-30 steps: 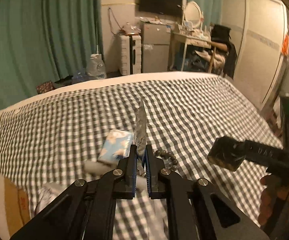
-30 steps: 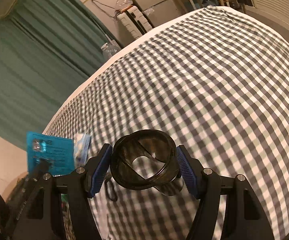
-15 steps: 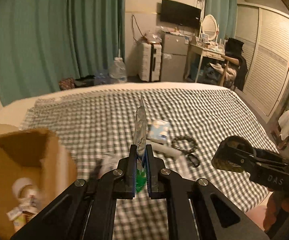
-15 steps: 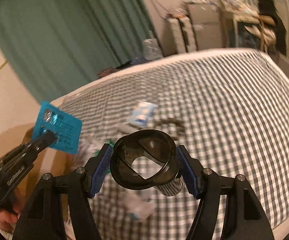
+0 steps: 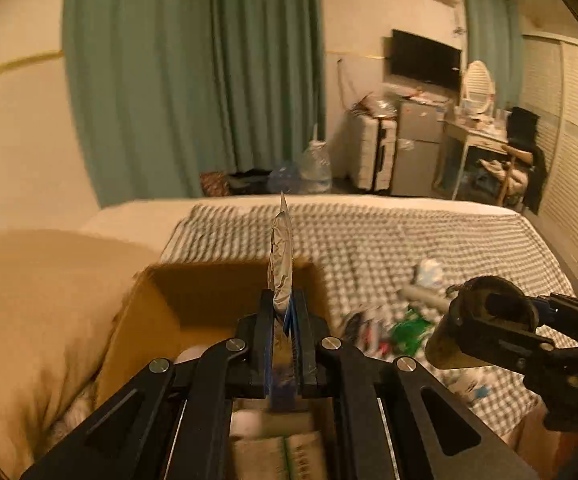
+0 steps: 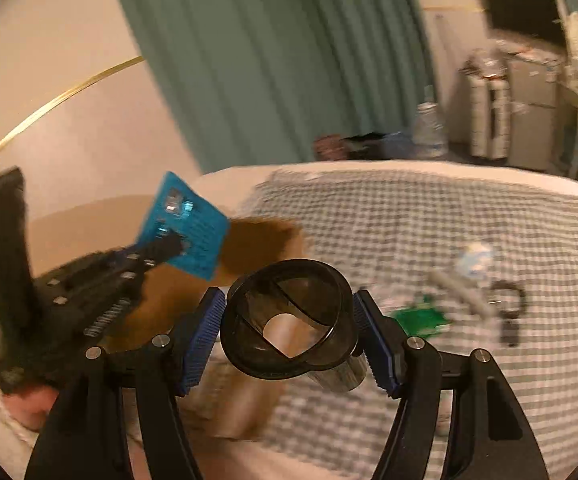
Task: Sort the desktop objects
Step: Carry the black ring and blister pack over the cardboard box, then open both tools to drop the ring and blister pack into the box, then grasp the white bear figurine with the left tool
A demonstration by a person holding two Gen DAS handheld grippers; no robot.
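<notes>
My left gripper [image 5: 283, 316] is shut on a flat blue packet [image 5: 281, 256], seen edge-on with a silvery back, and holds it above an open cardboard box [image 5: 209, 300]. From the right wrist view the packet [image 6: 187, 226] shows its blue face, held by the left gripper [image 6: 169, 244] over the box [image 6: 257, 240]. My right gripper [image 6: 289, 320] is shut on a dark translucent cup [image 6: 289, 320], held in the air beside the box; the cup also shows in the left wrist view [image 5: 473, 320].
A checked cloth [image 5: 389, 240] covers the bed. On it lie a green wrapper [image 6: 421, 316], a pale tube [image 6: 457, 292], a small white-blue pack [image 6: 475, 262], a dark bead bracelet [image 6: 509, 300] and other small items. A beige pillow [image 5: 37, 300] lies left of the box.
Both grippers have swung left from over the cloth to the cardboard box, carrying the packet and the cup. The box now sits right under the left gripper.
</notes>
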